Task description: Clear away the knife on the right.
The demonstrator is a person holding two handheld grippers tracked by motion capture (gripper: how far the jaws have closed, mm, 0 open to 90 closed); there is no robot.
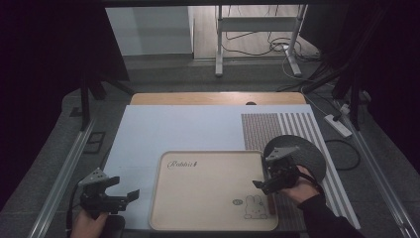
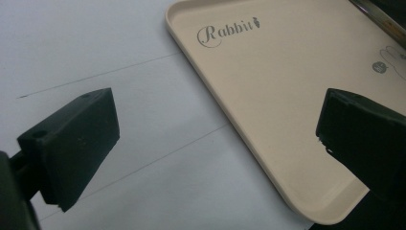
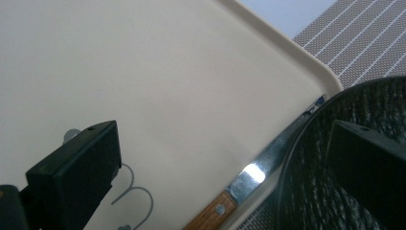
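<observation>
The knife (image 3: 249, 179) lies along the tray's (image 1: 208, 223) right edge, released — right claw (image 1: 267, 173) wide and empty above it, left claw (image 1: 116, 191) wide near the surface's left edge — placing looks done.

Dim room with dark grey carpet floor (image 1: 163, 74), a white metal-legged stand (image 1: 257, 34) at the back, and loose black cables (image 1: 257, 49) under it.
</observation>
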